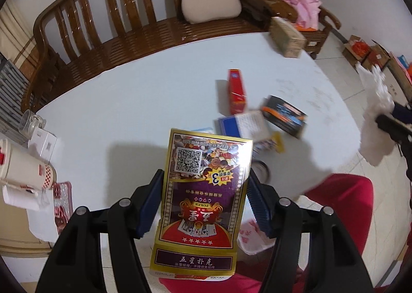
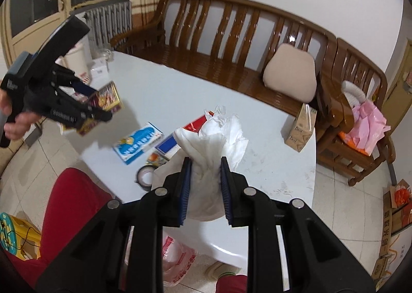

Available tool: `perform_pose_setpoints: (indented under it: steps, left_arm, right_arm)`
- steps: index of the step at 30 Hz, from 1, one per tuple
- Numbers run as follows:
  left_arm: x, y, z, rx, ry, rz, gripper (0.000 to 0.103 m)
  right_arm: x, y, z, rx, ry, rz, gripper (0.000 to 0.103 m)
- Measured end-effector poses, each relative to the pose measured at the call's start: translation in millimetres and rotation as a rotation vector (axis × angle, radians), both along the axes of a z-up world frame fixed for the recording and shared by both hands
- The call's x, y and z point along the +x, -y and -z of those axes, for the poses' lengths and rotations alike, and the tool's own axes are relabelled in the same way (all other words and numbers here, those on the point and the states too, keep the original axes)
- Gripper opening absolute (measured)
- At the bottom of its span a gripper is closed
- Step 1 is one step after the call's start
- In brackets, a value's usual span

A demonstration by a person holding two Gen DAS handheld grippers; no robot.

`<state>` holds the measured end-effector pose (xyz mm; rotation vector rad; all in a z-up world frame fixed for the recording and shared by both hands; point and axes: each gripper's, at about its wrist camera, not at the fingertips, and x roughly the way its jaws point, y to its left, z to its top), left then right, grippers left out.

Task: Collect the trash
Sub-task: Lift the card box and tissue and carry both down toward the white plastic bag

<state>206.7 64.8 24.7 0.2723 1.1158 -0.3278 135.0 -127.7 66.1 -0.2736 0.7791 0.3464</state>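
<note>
My left gripper [image 1: 204,184] is shut on a gold and purple playing-card box [image 1: 203,190] and holds it above the near edge of the white table [image 1: 128,112]. It also shows in the right wrist view [image 2: 103,102] at the left, off the table's side. My right gripper [image 2: 204,172] is shut on crumpled white tissue paper [image 2: 213,143], held above the table's near edge; the tissue shows in the left wrist view [image 1: 373,123] at the right. A plastic bag with red print [image 2: 177,259] hangs below near the floor.
On the table lie a red box [image 1: 235,89], a dark box [image 1: 285,115], a blue-and-white box [image 2: 139,142], a tape roll [image 2: 145,177] and a brown carton [image 2: 300,128]. A paper cup [image 1: 23,169] lies at the left. A wooden bench [image 2: 231,43] stands behind.
</note>
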Motion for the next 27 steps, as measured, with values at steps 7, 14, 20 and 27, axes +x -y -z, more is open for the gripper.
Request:
perform_pose_setpoints:
  steps: [7,14,20,27]
  left_arm:
    - [-55.0,14.1,-3.7,-0.019,0.028,0.048,0.061]
    - [-94.7,24.4,18.3,-0.061,0.000,0.073,0.061]
    - [-114.4,33.1,39.0,-0.086,-0.024,0.073,0.061]
    - [-131.3,42.6,64.8,-0.079,-0.038,0.075,0.061]
  right_arm:
    - [-49.2,-9.8,-11.1,0.000,0.028,-0.034,0.022]
    - [-83.5,-17.9,5.8,-0.002,-0.002,-0.052,0.022]
    - [-104.6,-20.2,20.5,0.013,-0.032,-0.056,0.022]
    - [-116.9,-22.6,43.6,0.034,-0.090,-0.063,0.022]
